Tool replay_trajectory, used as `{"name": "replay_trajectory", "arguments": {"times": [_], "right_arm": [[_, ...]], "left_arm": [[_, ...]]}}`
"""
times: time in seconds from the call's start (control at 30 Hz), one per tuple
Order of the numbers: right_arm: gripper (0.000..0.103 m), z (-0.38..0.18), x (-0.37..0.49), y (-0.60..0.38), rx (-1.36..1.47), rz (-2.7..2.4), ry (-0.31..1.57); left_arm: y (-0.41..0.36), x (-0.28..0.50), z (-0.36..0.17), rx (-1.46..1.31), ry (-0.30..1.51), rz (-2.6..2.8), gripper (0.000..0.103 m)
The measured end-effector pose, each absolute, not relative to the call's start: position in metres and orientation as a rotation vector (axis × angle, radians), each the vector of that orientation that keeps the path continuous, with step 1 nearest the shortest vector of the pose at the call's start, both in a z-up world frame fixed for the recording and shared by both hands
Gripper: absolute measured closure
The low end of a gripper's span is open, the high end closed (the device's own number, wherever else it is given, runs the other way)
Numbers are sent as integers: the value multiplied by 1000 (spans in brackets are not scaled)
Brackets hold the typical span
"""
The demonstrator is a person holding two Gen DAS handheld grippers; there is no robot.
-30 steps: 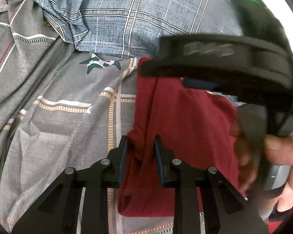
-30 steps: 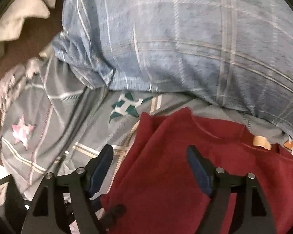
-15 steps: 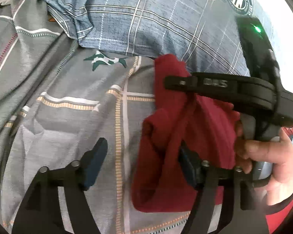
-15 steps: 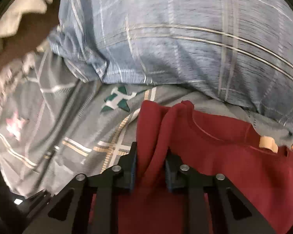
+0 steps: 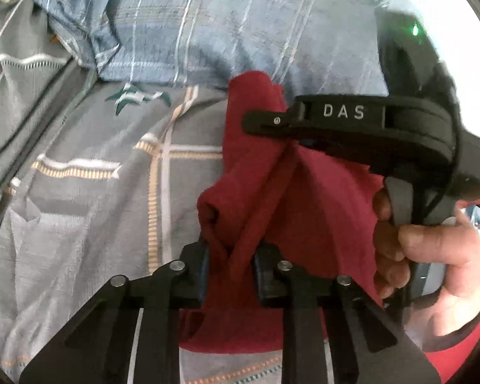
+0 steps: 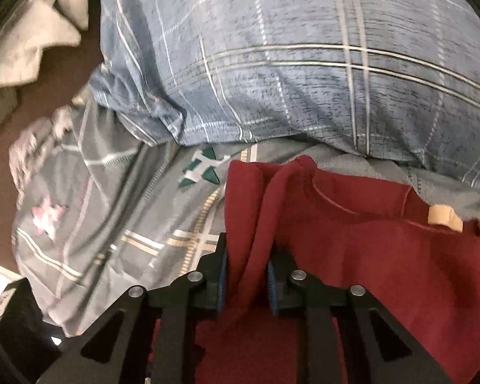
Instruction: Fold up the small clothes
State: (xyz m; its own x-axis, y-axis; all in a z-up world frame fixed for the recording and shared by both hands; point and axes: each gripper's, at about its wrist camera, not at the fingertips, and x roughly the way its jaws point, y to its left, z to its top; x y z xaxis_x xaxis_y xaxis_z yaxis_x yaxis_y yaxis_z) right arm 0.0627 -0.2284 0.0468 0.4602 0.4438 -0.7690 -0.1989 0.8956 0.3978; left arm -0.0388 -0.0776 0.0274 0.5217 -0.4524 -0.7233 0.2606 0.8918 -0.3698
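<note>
The left hand-held gripper (image 5: 230, 272) is closing, its jaws pinching a bunched fold of the dark red garment (image 5: 320, 198). The right hand-held gripper (image 6: 247, 275) is closing on another fold of it. The garment lies on the grey patterned bedsheet (image 6: 112, 217), a blue plaid pillow (image 6: 304, 64) just beyond.

Left gripper (image 5: 230, 272) opened then closing again on the red shirt (image 5: 272, 198); right gripper (image 6: 247, 272) closing, pinching its 9 o'clock edge too.
</note>
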Motion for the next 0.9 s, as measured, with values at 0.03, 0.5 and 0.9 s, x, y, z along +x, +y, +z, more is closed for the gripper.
{"name": "replay_trajectory", "arguments": {"times": [0.03,0.5,0.9], "right_arm": [[85,51,59,-235,294,410,1004],[88,147,-33,-395,404,305,801],[87,38,-81,-511,596,22,901]], "left_arm": [[-78,-43,36,-231,909,-449,86],[-245,-120,131,10,743,-758,87],[-338,-132,64,94,957,-897,70]]}}
